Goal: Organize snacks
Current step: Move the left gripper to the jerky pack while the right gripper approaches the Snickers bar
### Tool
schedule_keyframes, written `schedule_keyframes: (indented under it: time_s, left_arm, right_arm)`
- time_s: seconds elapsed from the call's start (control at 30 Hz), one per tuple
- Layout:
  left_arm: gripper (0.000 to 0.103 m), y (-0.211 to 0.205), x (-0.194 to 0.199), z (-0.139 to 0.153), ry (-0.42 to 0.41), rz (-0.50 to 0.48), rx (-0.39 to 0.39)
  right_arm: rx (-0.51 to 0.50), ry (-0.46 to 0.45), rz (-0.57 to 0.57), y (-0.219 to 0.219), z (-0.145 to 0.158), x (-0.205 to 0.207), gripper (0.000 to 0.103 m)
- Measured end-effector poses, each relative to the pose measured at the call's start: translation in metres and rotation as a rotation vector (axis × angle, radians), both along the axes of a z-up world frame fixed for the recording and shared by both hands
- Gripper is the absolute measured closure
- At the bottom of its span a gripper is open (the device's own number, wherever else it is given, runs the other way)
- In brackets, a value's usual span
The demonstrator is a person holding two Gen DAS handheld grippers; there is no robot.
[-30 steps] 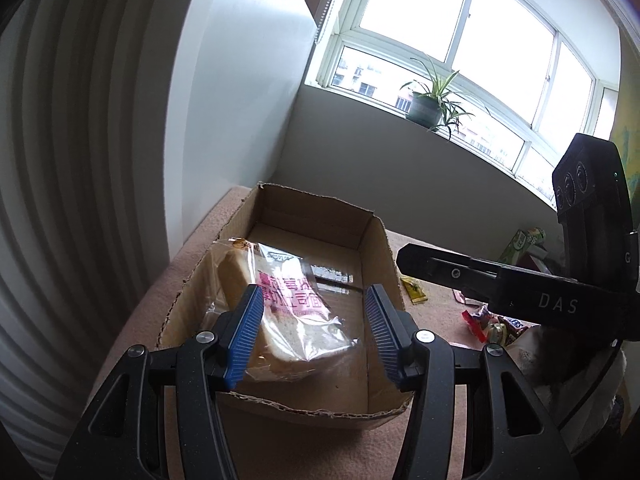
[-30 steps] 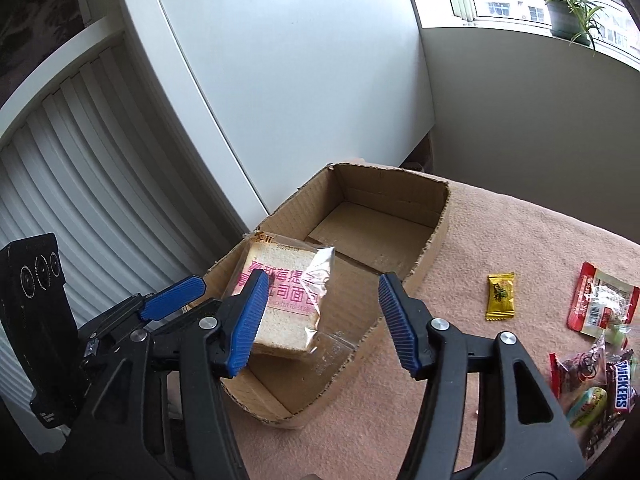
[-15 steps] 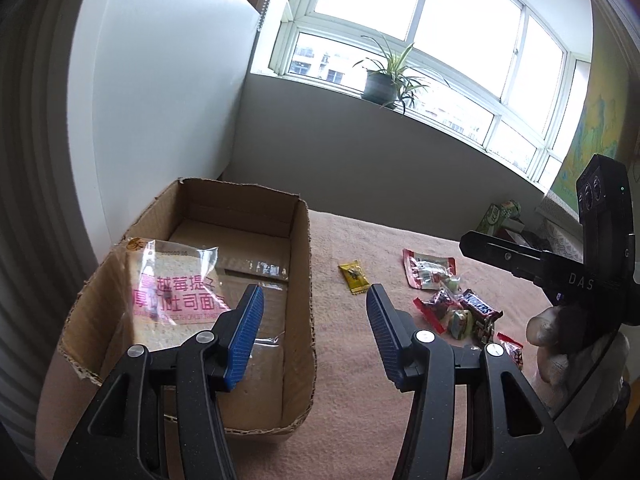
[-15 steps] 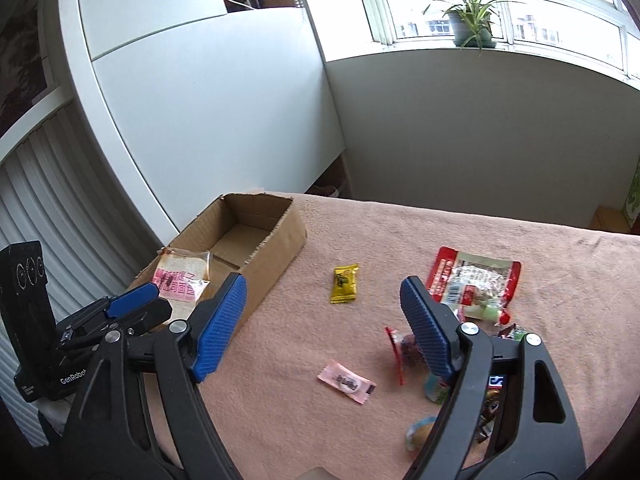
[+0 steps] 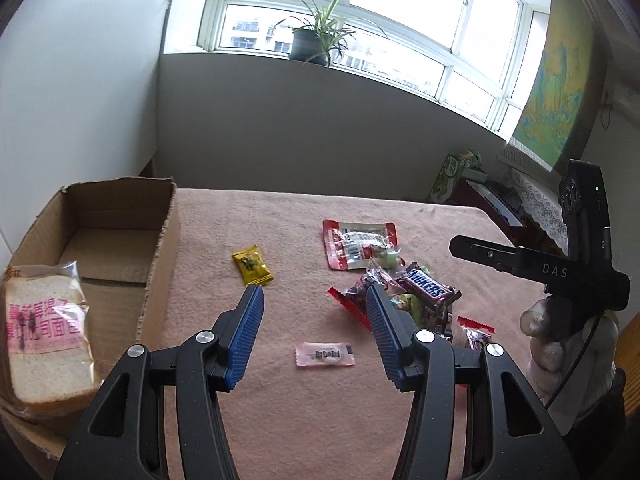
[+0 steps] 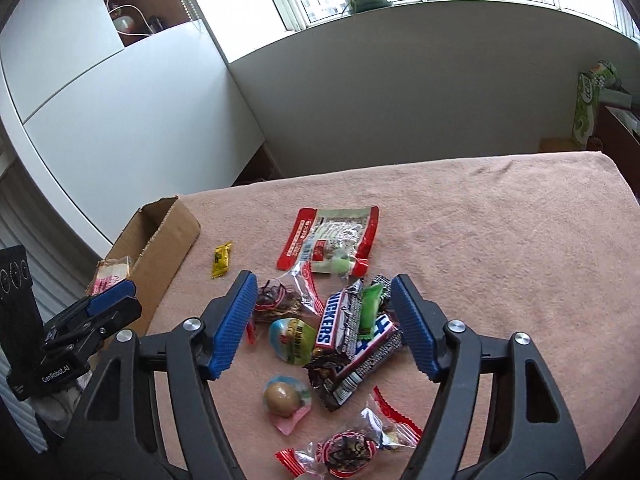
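A cardboard box (image 5: 160, 248) at the table's left holds a bagged bread slice (image 5: 44, 336). My left gripper (image 5: 314, 320) is open and empty above a small pink candy (image 5: 325, 355), right of the box. A yellow packet (image 5: 252, 265), a red-and-clear pouch (image 5: 358, 243) and a Snickers bar (image 5: 428, 286) lie beyond. My right gripper (image 6: 324, 320) is open and empty, hovering over a pile with the Snickers bar (image 6: 334, 322), a green candy (image 6: 370, 310) and an egg snack (image 6: 282, 398). The box also shows in the right wrist view (image 6: 160, 236).
A pink cloth covers the table (image 6: 500, 240). White cabinet (image 6: 120, 120) stands behind the box. A potted plant (image 5: 316, 40) sits on the windowsill. A green carton (image 5: 452, 172) and clutter lie past the table's right edge.
Both grippers have swung right, away from the box and the bread left in it. The left one now hangs over the cloth, the right one over the snack pile.
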State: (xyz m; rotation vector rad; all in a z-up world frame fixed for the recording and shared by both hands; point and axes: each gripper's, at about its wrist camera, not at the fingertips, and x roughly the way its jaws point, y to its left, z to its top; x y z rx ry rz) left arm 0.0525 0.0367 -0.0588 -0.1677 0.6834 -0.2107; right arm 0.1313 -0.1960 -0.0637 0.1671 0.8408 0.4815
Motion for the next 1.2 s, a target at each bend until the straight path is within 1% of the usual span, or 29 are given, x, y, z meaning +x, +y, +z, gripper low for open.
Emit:
schedule_keyframes:
  time_s: [0.1, 0.2, 0.27, 0.37, 0.43, 0.5, 0.67, 0.77, 0.87, 0.93, 1.0, 1.1, 1.2]
  left_arm:
    - [0.051, -0.018, 0.016, -0.003, 0.012, -0.034, 0.034]
    - [0.051, -0.03, 0.033, -0.01, 0.049, -0.058, 0.028]
    - [0.051, -0.036, 0.042, -0.019, 0.078, -0.066, 0.035]
    - [0.051, -0.044, 0.049, -0.033, 0.112, -0.072, 0.072]
    - [0.051, -0.046, 0.052, -0.041, 0.135, -0.071, 0.091]
    - [0.051, -0.049, 0.053, -0.045, 0.14, -0.075, 0.107]
    - [0.054, -0.058, 0.055, -0.046, 0.137, -0.11, 0.126]
    - [0.057, -0.06, 0.057, -0.048, 0.144, -0.119, 0.13]
    - [0.061, -0.062, 0.061, -0.049, 0.147, -0.121, 0.138]
    - [0.061, -0.064, 0.064, -0.05, 0.151, -0.12, 0.135]
    - [0.064, -0.062, 0.067, -0.052, 0.158, -0.118, 0.123]
    - [0.064, -0.062, 0.069, -0.052, 0.159, -0.114, 0.114]
    - [0.064, -0.063, 0.068, -0.05, 0.15, -0.113, 0.128]
  right_arm:
    - [-0.012, 0.022, 0.007, -0.005, -0.011, 0.004, 0.043]
    - [-0.033, 0.029, 0.029, -0.004, -0.019, 0.004, 0.05]
    - [-0.046, 0.03, 0.042, -0.002, -0.023, 0.003, 0.05]
    - [-0.09, 0.021, 0.064, 0.004, -0.028, 0.001, 0.052]
    - [-0.122, 0.015, 0.079, 0.011, -0.031, 0.0, 0.059]
    - [-0.136, 0.011, 0.097, 0.017, -0.032, -0.002, 0.061]
    - [-0.18, -0.015, 0.122, 0.028, -0.032, -0.008, 0.062]
    - [-0.197, -0.002, 0.128, 0.03, -0.036, -0.007, 0.063]
    - [-0.224, 0.004, 0.128, 0.034, -0.04, -0.003, 0.064]
    - [-0.246, 0.001, 0.129, 0.036, -0.042, -0.001, 0.066]
    - [-0.261, -0.005, 0.128, 0.039, -0.041, 0.001, 0.067]
    - [-0.275, -0.011, 0.131, 0.041, -0.042, 0.002, 0.067]
    - [-0.279, -0.012, 0.136, 0.042, -0.042, 0.002, 0.067]
